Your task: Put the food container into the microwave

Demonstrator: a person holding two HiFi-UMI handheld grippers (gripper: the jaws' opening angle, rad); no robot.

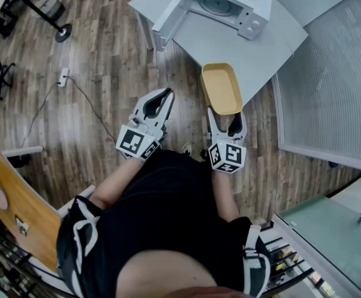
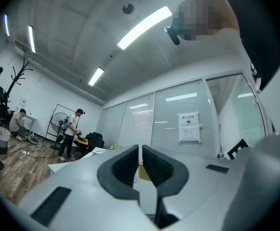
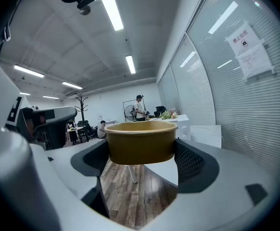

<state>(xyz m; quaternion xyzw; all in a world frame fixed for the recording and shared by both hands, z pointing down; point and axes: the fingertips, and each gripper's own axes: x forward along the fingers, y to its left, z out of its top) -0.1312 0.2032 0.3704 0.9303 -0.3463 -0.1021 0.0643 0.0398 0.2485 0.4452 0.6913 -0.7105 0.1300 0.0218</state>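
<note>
The food container [image 1: 221, 89] is an empty tan oblong tub, held level over the near edge of the pale table [image 1: 230, 45]. My right gripper [image 1: 227, 114] is shut on its near end, and in the right gripper view the tub [image 3: 140, 141] fills the space between the two pads. The white microwave [image 1: 230, 5] stands at the table's far end with its door [image 1: 171, 14] swung open to the left, and the turntable shows inside. My left gripper [image 1: 166, 94] hangs left of the container over the wood floor, shut with nothing in it [image 2: 140, 162].
A glass partition with blinds [image 1: 329, 98] runs along the right. On the floor at the left lie a power strip with cable [image 1: 62, 76] and a stand base [image 1: 62, 33]. A wooden desk edge [image 1: 19, 210] is at lower left. People stand far off [image 2: 71, 134].
</note>
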